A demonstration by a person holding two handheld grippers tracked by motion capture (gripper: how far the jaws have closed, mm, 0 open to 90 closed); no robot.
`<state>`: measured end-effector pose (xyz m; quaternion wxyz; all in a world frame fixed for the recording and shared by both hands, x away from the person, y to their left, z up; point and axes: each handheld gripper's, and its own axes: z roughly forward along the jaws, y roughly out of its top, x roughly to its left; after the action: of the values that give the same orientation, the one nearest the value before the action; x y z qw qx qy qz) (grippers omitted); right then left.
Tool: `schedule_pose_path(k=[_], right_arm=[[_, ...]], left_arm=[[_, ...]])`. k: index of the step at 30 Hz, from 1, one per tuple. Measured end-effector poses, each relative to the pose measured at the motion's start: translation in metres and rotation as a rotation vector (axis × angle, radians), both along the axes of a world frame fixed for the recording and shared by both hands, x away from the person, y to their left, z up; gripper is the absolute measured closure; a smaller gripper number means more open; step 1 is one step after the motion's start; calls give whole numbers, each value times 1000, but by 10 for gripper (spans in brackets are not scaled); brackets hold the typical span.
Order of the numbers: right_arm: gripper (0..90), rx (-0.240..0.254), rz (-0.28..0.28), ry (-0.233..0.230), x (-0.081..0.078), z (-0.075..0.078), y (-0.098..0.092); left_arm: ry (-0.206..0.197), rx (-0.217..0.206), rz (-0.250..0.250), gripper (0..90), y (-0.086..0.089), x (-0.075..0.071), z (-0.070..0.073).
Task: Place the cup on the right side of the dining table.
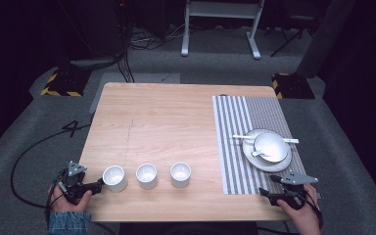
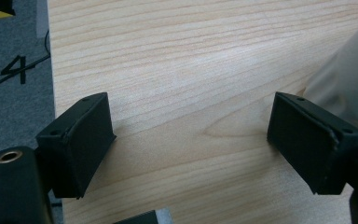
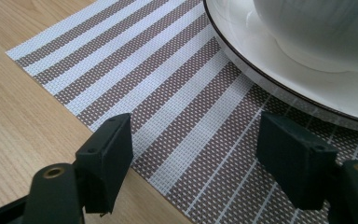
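Three white cups (image 1: 147, 175) lined up along near edge of wooden table (image 1: 166, 117), at 6 o'clock of tabletop. Left gripper (image 1: 96, 186) held by left hand (image 1: 68, 198) at 7 o'clock corner, jaws spread wide, leftmost cup (image 1: 114, 177) just beside jaw tips, not between them. Right gripper (image 1: 266, 194) in right hand (image 1: 301, 213) at 5 o'clock corner, jaws wide apart too, gripping nothing, over near edge of striped placemat (image 1: 235, 142). Plate (image 1: 254, 152) with bowl (image 1: 271, 146), spoon (image 1: 257, 154) and chopsticks (image 1: 245, 137) at 3 o'clock on mat. Left gripper view: bare wood between fingers (image 2: 77, 142), pale blurred cup wall cut off at right edge. Right gripper view: mat weave close up, dark-rimmed plate edge, bowl cropped at top. Contact between left jaw tip and cup hard to judge from high view.
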<state>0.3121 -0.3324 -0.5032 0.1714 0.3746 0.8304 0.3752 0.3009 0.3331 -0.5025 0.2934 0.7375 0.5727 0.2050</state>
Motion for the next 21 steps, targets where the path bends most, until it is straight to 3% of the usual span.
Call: schedule_pose_path(k=[21], right_arm=[[271,0,-15,0,-2,0,1]], left_arm=[[0,0,0,145,0,0,0]])
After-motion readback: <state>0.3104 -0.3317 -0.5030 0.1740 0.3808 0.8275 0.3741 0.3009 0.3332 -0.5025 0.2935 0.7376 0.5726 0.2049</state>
